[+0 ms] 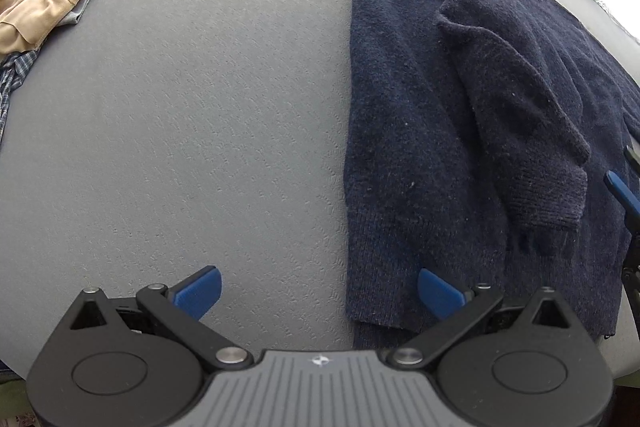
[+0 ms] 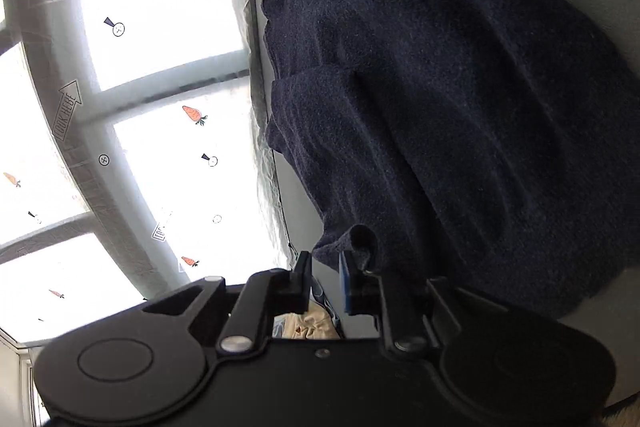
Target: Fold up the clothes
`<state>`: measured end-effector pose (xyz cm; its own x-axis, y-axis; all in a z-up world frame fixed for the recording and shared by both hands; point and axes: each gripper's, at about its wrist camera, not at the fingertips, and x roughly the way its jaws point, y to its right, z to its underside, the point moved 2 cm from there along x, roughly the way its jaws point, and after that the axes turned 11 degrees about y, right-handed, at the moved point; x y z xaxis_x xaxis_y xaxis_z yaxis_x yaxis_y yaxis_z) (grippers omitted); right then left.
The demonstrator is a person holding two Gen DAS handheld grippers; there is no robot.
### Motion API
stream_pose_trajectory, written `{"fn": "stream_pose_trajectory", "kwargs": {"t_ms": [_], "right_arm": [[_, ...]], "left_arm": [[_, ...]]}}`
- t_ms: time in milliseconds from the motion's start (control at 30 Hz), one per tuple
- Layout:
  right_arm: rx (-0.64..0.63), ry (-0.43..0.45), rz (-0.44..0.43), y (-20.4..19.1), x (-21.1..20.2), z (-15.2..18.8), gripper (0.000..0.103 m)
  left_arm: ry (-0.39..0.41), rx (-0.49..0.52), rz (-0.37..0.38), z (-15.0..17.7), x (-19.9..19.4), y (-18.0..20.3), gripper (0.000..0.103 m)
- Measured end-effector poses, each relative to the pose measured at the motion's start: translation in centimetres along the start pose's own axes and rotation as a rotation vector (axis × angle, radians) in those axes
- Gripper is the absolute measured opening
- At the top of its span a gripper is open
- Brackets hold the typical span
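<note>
- My left tongs (image 1: 318,293) hang spread wide apart over the hem end of the navy sweater (image 1: 460,115), pointing steeply down; one blue pad (image 1: 438,293) sits above the knit near its long edge, the other (image 1: 200,291) above bare grey worktop (image 1: 192,131) beside the sweater. Nothing is between them.
- My right tongs (image 2: 326,281) are drawn nearly together with a small gap showing. A curl of the sweater's edge (image 2: 360,243) lies against the blue pad (image 2: 346,287); whether it is truly pinched I cannot tell from this angle.
- The sweater lies flat on the worktop, one sleeve (image 1: 520,99) already folded across the body, its ribbed cuff (image 1: 560,203) near the hem.
- I judge the step in hand to be the side fold: the sleeve is in, and the side beyond the sleeve is the part being taken up.
- Next I need a sure grip on that side edge, then to carry it over toward the long edge by my left tongs, which should close on the hem to keep the layers from sliding.
- Far from the sweater, at the worktop's other corner, wait a tan garment (image 1: 44,3) and a plaid one (image 1: 14,75).
</note>
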<state>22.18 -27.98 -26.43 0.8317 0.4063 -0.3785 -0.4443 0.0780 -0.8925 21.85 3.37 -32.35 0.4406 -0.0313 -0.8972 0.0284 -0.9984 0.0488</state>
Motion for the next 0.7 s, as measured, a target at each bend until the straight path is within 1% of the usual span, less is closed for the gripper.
{"fn": "stream_pose_trajectory", "kwargs": {"t_ms": [67, 167, 233, 300, 367, 400, 433, 500, 633, 700], "right_arm": [[0.023, 0.02, 0.034, 0.3, 0.6, -0.1, 0.015], [-0.027, 0.086, 0.051, -0.8, 1.2, -0.3, 0.015], [-0.019, 0.117, 0.038, -0.6, 3.0, -0.3, 0.015], [0.002, 0.133, 0.031, -0.8, 3.9, -0.4, 0.015], [0.007, 0.128, 0.063, 0.4, 6.5, -0.9, 0.015], [0.002, 0.116, 0.086, 2.2, 7.2, -1.0, 0.015], [-0.014, 0.094, 0.109, 3.0, 7.7, -0.8, 0.015], [-0.076, 0.037, 0.146, 2.2, 8.9, 0.1, 0.015], [-0.277, -0.099, 0.187, -0.5, 11.3, 2.7, 0.015], [-0.322, -0.141, 0.215, -0.9, 12.2, 3.4, 0.014]], "left_arm": [[0.006, 0.012, -0.008, 0.0, -0.3, -0.1, 0.103], [0.017, 0.025, -0.023, -0.1, -0.6, -0.2, 0.103], [0.021, 0.024, -0.03, -0.2, -0.8, -0.6, 0.103], [0.021, 0.017, -0.036, -0.3, -0.7, -0.9, 0.103], [0.019, 0.002, -0.044, -0.6, -0.6, -1.5, 0.103], [0.018, -0.006, -0.048, -0.8, -0.6, -1.8, 0.103], [0.017, -0.013, -0.052, -0.9, -0.6, -2.0, 0.103], [0.014, -0.026, -0.058, -1.1, -0.5, -2.3, 0.103], [-0.006, -0.038, -0.059, -0.8, -0.4, -2.8, 0.103], [-0.016, -0.035, -0.063, -0.7, -0.3, -2.7, 0.103]]}}
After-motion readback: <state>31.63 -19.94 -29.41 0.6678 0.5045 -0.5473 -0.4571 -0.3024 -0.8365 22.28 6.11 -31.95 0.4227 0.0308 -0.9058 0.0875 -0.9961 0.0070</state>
